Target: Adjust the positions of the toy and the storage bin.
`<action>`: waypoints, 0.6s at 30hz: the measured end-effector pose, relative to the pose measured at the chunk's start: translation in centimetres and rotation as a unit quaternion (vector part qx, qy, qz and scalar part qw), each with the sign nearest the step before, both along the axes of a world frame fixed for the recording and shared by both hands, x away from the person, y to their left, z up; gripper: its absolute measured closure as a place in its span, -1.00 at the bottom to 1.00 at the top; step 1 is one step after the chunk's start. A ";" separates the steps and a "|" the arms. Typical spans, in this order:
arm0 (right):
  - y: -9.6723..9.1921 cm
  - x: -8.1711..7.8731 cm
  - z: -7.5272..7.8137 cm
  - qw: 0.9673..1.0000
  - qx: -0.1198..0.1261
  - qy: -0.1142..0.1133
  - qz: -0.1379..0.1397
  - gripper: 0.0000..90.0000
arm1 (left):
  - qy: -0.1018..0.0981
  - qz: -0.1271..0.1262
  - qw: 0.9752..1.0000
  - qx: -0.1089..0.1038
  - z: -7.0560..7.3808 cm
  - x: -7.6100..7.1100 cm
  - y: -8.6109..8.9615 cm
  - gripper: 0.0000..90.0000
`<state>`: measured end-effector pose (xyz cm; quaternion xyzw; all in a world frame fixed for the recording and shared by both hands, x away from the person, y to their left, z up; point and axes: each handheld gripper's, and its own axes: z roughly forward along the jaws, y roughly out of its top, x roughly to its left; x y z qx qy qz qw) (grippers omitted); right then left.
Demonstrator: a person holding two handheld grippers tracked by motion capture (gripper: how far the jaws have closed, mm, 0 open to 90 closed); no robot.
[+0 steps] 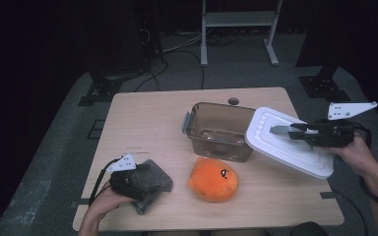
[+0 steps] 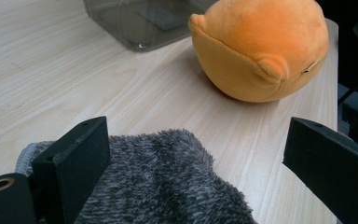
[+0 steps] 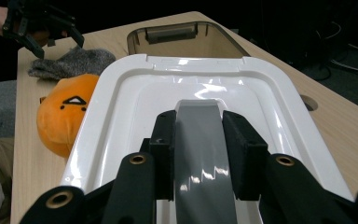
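Wood table (image 1: 147, 123) in dark room; right hand-held gripper (image 1: 281, 131) clamps lid (image 1: 285, 147), left hand-held gripper (image 1: 150, 177) gapes.

Dim dark surroundings, evenly lit table (image 1: 147, 123), glare on white lid (image 3: 205, 88)

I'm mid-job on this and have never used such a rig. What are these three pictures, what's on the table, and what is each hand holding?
No robot arm here: a person holds a two-jaw gripper in each hand. One picture looks down from above the table; the other two come from cameras riding on each gripper.

On the wooden table stand an open smoky-clear container, an orange plush toy in front of it, and a grey fuzzy cloth on the left.

The right gripper is shut on the grey handle of the white lid, which hangs tilted beside the container. The left gripper is open, its jaws on either side of the cloth.
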<state>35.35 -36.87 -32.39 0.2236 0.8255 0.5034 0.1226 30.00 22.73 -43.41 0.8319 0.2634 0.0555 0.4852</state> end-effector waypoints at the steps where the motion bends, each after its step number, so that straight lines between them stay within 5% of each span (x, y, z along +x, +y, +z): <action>1: -0.4 -0.2 -0.1 1.000 -0.001 0.001 -0.002 0.46 | 0.000 0.000 1.000 0.000 0.0 0.0 0.0 -0.86; 18: -4.9 -3.5 -1.6 0.999 0.005 0.002 -0.040 0.46 | 0.000 0.003 1.000 0.001 -0.1 0.0 0.2 -0.86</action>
